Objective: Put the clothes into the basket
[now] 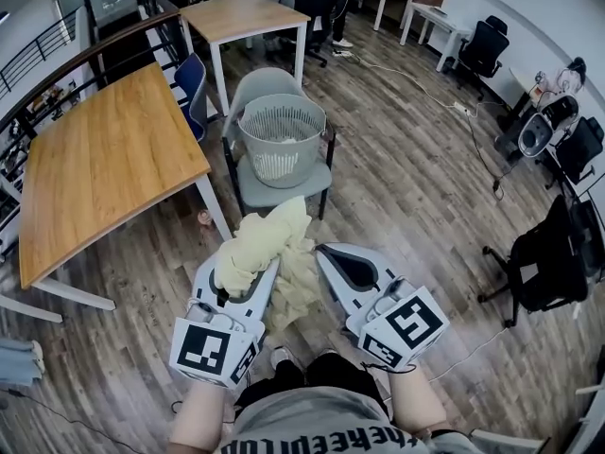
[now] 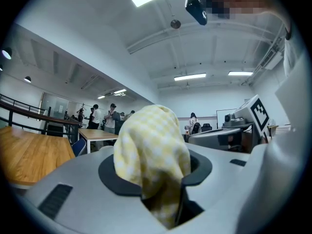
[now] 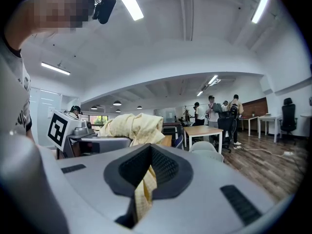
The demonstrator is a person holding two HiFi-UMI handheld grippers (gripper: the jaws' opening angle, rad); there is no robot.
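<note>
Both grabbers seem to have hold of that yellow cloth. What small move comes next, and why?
Probably carry the yellow cloth forward until it hangs over the basket on the grey chair. The left gripper and right gripper both pinch it, and the cloth is not above the basket yet.

The basket (image 1: 276,151) sits on a chair (image 1: 284,193), just right of the tabletop (image 1: 104,168). Near, the cloth (image 1: 269,249) hangs between the left hand-held gripper (image 1: 248,282) and right hand-held gripper (image 1: 340,265), above the floor (image 1: 406,187). Another table (image 1: 244,15) stands far behind.
</note>
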